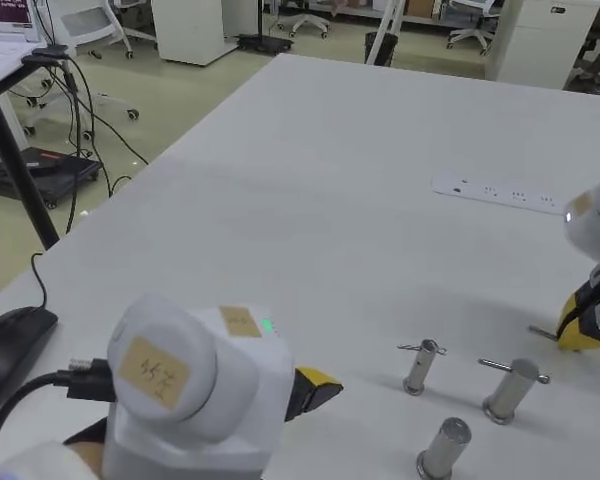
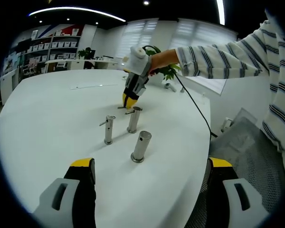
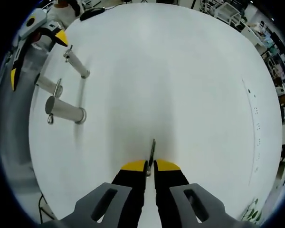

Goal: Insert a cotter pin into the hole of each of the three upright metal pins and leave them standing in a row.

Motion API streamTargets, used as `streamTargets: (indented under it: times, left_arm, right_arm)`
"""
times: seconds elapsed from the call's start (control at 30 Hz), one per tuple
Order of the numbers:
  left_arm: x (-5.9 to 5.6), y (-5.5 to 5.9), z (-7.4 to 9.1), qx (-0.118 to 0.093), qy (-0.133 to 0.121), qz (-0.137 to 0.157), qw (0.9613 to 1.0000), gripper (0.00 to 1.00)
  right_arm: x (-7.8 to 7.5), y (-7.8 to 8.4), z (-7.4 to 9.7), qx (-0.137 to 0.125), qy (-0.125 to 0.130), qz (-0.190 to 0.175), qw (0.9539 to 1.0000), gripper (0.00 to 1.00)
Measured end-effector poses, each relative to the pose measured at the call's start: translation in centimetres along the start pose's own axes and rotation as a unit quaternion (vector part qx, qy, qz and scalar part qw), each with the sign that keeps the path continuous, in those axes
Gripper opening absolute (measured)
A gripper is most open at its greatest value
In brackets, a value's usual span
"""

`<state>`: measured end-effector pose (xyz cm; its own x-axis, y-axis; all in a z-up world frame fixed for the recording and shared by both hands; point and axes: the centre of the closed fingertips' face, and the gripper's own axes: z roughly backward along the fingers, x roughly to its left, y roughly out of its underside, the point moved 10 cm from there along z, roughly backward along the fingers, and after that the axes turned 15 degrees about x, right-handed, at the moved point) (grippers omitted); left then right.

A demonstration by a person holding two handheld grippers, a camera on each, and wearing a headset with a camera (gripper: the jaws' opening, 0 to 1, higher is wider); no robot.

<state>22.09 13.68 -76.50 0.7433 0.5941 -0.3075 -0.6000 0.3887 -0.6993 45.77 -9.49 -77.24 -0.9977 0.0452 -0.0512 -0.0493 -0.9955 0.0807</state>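
Three upright metal pins stand near the table's front edge. Two of them (image 1: pixel 420 366) (image 1: pixel 510 388) carry a cotter pin through the top; the nearest one (image 1: pixel 445 447) has a bare hole. In the left gripper view they are the two pinned ones (image 2: pixel 108 129) (image 2: pixel 134 118) and the bare one (image 2: pixel 141 146). My right gripper (image 1: pixel 583 328) (image 3: pixel 149 167) is shut on a cotter pin (image 3: pixel 152 153) (image 1: pixel 540 332), low over the table beside the pins. My left gripper (image 1: pixel 315 386) (image 2: pixel 151 164) is open and holds nothing, a short way from the bare pin.
A white power strip (image 1: pixel 500 192) lies further back on the white table (image 1: pixel 310 200). A black mouse (image 1: pixel 10 342) and its cable sit at the left edge. A striped sleeve (image 2: pixel 218 59) reaches in behind the right gripper (image 2: pixel 131 95).
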Motion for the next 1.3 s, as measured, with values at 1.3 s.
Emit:
streamTargets:
  times: [1.3]
  left_arm:
    - [0.0,-0.3,0.4,0.006,-0.011,-0.010,0.9999,0.91]
  right_arm:
    - [1.9,1.0,3.3,-0.032,0.023,-0.095,0.9947,0.02]
